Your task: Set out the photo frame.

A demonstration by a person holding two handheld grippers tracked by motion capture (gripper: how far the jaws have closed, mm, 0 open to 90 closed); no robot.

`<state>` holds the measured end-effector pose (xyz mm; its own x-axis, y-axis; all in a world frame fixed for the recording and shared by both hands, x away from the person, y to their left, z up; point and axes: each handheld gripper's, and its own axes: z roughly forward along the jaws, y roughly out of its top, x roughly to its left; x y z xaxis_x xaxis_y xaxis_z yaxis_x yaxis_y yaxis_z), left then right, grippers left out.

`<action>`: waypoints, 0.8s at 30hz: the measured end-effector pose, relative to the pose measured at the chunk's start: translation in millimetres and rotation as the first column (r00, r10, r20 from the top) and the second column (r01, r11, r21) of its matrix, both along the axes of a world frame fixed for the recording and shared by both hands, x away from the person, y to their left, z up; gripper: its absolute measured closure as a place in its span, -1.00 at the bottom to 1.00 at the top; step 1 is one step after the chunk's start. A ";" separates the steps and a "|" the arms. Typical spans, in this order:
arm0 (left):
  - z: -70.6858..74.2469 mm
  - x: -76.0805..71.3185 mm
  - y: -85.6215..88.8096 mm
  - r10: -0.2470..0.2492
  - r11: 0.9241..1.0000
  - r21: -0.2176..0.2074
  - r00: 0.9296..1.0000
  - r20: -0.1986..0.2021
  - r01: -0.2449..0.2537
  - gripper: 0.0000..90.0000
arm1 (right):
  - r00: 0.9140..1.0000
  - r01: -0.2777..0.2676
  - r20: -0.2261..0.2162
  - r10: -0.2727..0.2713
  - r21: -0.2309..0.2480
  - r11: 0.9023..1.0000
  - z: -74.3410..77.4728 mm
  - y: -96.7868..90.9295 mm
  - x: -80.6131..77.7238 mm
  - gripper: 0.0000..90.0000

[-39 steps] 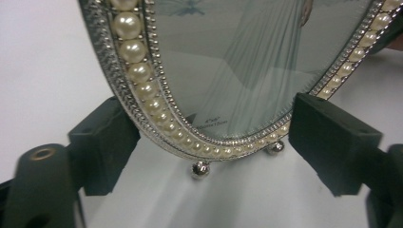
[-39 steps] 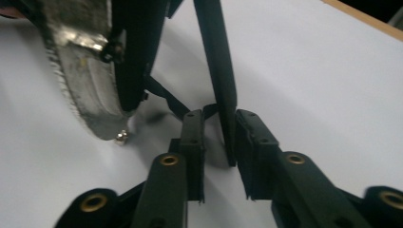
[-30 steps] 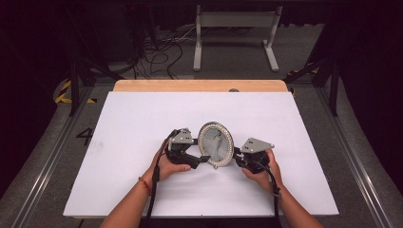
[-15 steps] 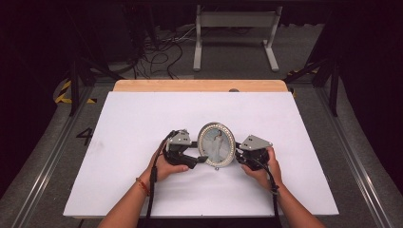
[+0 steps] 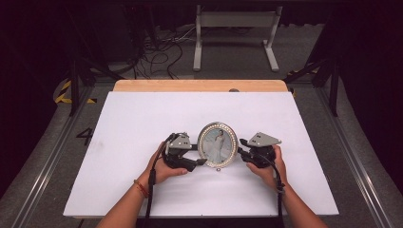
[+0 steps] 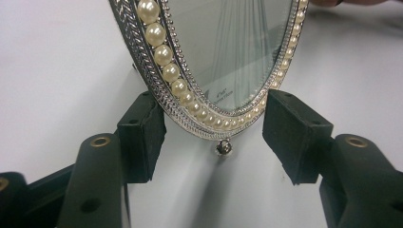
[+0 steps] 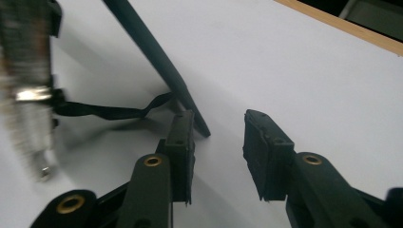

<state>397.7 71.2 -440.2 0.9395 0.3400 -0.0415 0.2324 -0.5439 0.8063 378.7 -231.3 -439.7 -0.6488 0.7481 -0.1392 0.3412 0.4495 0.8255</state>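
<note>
Pearl beads ring the oval picture frame (image 5: 217,144) that stands upright near the middle of my white counter (image 5: 142,118), between my two hands. My left claw (image 6: 216,126) reaches in at the frame's lower edge: its jaws have just been closing, and the beaded silver rim sits between them, one pad touching or just beside the rim, the other a little way off it, so I have no firm grip yet. A small silver ball foot (image 6: 223,147) under the rim rests on the counter between the pads. My right claw (image 7: 218,142) is behind the frame, by its dark easel leg (image 7: 157,61). Its jaws have just been opening; one pad sits against the leg's foot, the other stands clear, with nothing clamped. A black ribbon (image 7: 114,111) links the leg to the frame's back.
</note>
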 end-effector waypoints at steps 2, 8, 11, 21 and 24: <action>0.3 -0.9 0.6 0.010 1.000 0.001 1.000 0.001 -0.010 -0.08 | 1.000 -0.029 -0.005 0.029 -0.003 1.000 4.7 -3.9 -5.1 0.37; 5.9 -1.8 2.5 0.051 0.998 -0.032 0.998 0.036 -0.050 -0.18 | 0.993 -0.110 -0.039 0.112 0.044 0.993 17.7 -13.9 -21.6 0.26; 8.3 -1.7 3.1 0.063 0.997 -0.055 0.997 0.046 -0.060 -0.19 | 0.979 -0.193 -0.059 0.196 0.065 0.979 22.7 -12.6 -29.2 0.20; 8.1 1.6 -1.9 0.082 0.994 -0.079 0.996 0.045 -0.079 -0.17 | 0.960 -0.266 -0.057 0.274 0.125 0.956 28.9 4.0 -40.2 0.10; 7.5 0.9 -4.3 0.077 0.995 -0.072 0.996 0.044 -0.073 -0.11 | 0.970 -0.234 -0.043 0.241 0.136 0.963 28.6 8.7 -38.4 0.20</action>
